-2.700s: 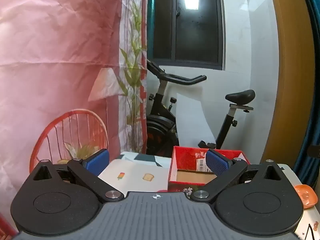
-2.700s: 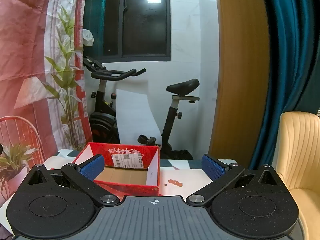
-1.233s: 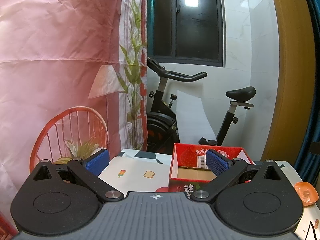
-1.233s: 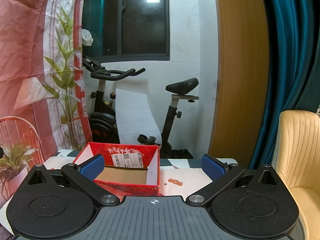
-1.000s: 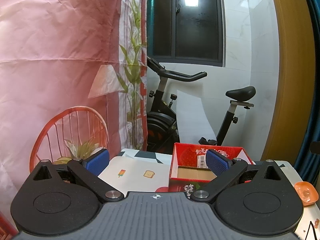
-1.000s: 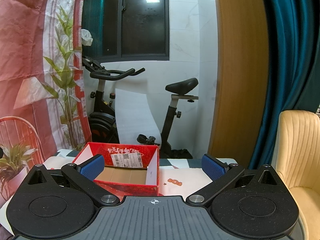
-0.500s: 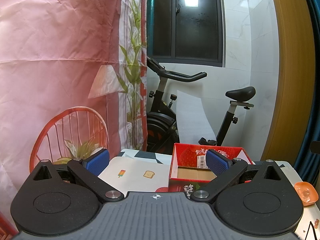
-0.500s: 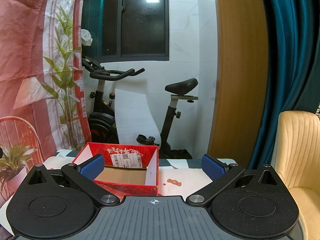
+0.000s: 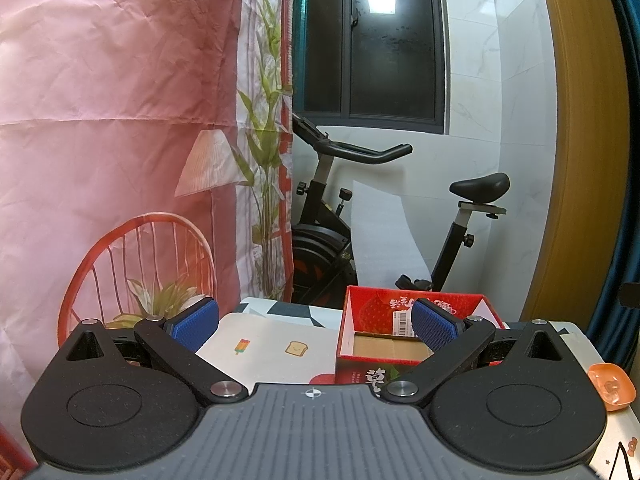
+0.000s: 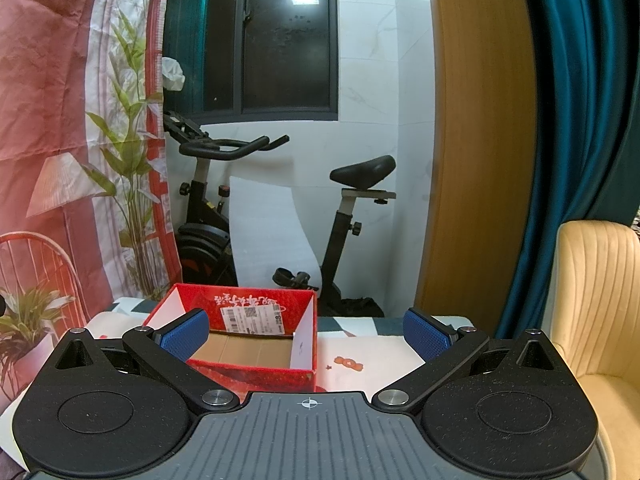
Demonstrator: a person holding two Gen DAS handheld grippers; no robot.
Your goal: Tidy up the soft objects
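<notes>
1. Soft objects for the task do not show clearly in either view; the red box [image 9: 416, 332] that stands open on the counter [image 9: 264, 344] shows only its bare cardboard floor.
2. Left tool [image 9: 316, 326] hangs above the near edge of the counter with its blue pads [image 9: 196, 322] spread wide and nothing between them.
3. Right tool [image 10: 308, 334] is likewise wide open and holds nothing; its left pad overlaps the box's near left corner in the right wrist view.
4. The box has a white shipping label [image 10: 252, 319] on its inner far wall.
5. A small orange dish [image 9: 610, 386] sits at the right edge of the counter, well apart from the box.
6. The counter's cloth carries small printed pictures, among them a slice of toast [image 9: 296, 348].
7. An exercise bike [image 10: 212, 208] stands behind the counter against a white tiled wall, under a dark window.
8. A cream chair [image 10: 596, 300] stands to the right.
</notes>
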